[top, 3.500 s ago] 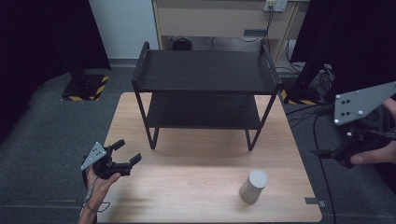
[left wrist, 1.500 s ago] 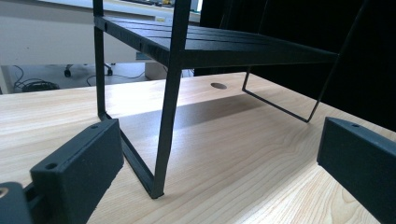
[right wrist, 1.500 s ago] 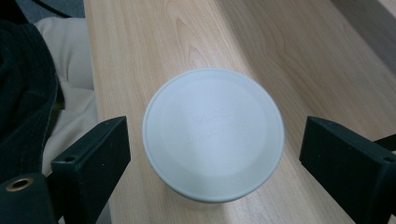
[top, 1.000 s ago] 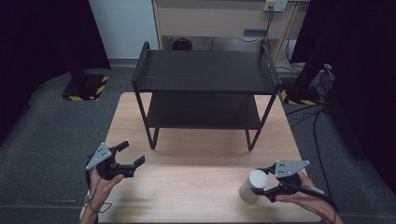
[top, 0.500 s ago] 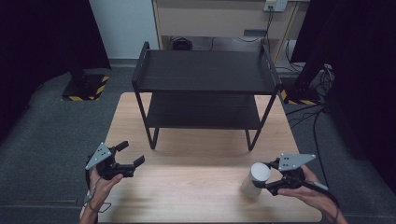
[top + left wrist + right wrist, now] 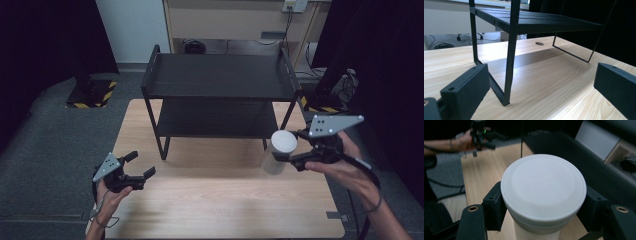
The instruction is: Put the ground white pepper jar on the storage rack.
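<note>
1. The white lidded cup (image 6: 278,150) sits right of centre in the high view, lifted clear of the tabletop (image 6: 220,200) and held just in front of the black two-tier rack (image 6: 220,95), near its right front leg.
2. The right tongs (image 6: 285,156) grip the cup; in the right gripper view the two jaws press its sides just under the lid's rim, one at each edge of the frame.
3. The left tongs (image 6: 142,172), at the lower left of the high view, are spread wide with nothing between them; the left gripper view looks past its jaws at the rack's leg and lower shelf.
4. The cup looks light, probably thin plastic or paper, with smooth and somewhat slippery walls. A hard squeeze could dent it. The hold just below the lid seems sound, since the rim gives the jaws a lip to catch on.
5. The cup's contents are hidden by the lid, so its weight is a guess. The embossed lettering on the lid is too faint to read, and the cup's lower body is blurred in the high view.
</note>
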Demonstrator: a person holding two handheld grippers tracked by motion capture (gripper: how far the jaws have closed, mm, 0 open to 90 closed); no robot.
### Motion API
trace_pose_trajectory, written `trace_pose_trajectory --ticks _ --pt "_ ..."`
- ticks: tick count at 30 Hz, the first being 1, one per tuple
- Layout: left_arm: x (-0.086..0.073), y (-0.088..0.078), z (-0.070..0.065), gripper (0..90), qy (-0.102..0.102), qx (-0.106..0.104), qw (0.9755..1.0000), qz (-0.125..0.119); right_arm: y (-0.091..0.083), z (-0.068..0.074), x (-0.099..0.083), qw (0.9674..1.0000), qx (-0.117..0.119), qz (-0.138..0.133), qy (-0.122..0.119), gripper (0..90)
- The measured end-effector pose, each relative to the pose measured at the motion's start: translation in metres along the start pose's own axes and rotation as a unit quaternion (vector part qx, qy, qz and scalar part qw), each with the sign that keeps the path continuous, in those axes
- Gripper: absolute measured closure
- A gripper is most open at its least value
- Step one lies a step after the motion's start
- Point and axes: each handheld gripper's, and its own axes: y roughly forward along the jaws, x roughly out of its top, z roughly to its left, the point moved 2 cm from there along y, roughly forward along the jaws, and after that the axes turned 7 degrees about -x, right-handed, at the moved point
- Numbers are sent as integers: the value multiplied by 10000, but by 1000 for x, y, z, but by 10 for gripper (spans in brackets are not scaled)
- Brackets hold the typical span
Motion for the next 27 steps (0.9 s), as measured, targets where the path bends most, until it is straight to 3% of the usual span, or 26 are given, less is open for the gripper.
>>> trace_pose_trajectory --ticks 4,11,15,20,24,27 --pt "0 0 -1 0 33 9 10000 30 -7 7 39 9997 -202 -29 -104 336" --pt "1 1 -1 0 37 23 10000 75 -12 4 91 9988 -392 -274 98 336" --pt "1 2 -1 0 51 -11 9999 126 -8 -6 117 9977 -565 -320 210 336" --pt "1 2 1 0 39 -36 9999 155 4 -23 149 9947 -951 -247 295 336" --pt "0 2 2 0 24 -39 9999 158 10 -33 160 9936 -1044 -196 377 336" --pt "0 3 2 0 14 -39 9999 156 20 -49 171 9889 -1384 -118 520 336"
